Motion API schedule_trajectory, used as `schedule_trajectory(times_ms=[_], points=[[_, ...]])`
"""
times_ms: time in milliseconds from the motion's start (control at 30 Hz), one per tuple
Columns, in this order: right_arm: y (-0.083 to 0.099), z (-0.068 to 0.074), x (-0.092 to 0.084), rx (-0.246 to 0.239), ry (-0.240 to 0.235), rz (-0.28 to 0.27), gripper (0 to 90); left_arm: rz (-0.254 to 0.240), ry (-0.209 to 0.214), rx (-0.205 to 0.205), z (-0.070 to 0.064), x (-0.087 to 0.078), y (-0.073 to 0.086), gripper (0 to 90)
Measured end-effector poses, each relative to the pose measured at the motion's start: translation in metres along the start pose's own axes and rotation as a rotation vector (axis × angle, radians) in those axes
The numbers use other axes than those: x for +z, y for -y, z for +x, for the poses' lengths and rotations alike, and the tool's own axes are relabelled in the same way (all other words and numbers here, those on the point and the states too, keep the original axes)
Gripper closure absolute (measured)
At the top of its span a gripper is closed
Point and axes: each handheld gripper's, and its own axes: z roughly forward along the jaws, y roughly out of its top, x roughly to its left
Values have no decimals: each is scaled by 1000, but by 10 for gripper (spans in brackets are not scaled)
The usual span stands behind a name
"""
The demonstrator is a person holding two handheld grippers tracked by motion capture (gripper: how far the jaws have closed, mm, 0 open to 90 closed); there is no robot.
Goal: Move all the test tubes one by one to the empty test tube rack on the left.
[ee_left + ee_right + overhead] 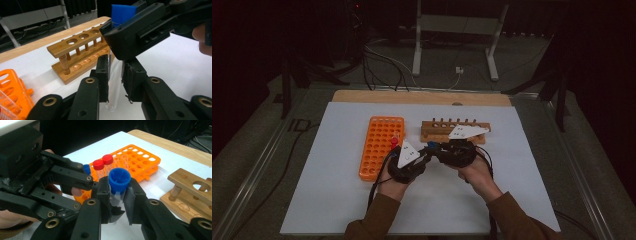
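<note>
Fingers (103, 75) of the left gripper (115, 80) are clamped on the clear body of the blue-capped tube (115, 82), whose long axis runs upright; the right gripper (117, 195) is clamped just under its blue cap (119, 179). Tube is held between both grippers above the white mat (337, 200), wooden rack (437, 131) just beyond, orange rack (379, 145) to the left.

Clear plastic tube (114, 82) with blue screw cap (119, 179) sat upright, lifted off the white surface (512, 165), pinched at its body and just under the cap. Cap was still on. Tube looked empty.
</note>
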Motion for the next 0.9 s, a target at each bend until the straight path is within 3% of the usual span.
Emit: schedule_trajectory(times_ms=[100,200,367,667,900], points=[[0,0,-1,-3,-4,-1,749,-3,-3,5,0,0,0,776],[0,-2,-5,5,-29,-32,661,-8,-18,-8,2,-2,1,777],[1,-8,-14,35,-30,-76,458,-16,-37,-28,8,-9,4,777],[18,-24,-27,87,117,-101,148,-23,-55,-54,19,-29,17,776],[32,-34,-37,127,195,-110,16,-36,-74,-69,27,-46,30,775]])
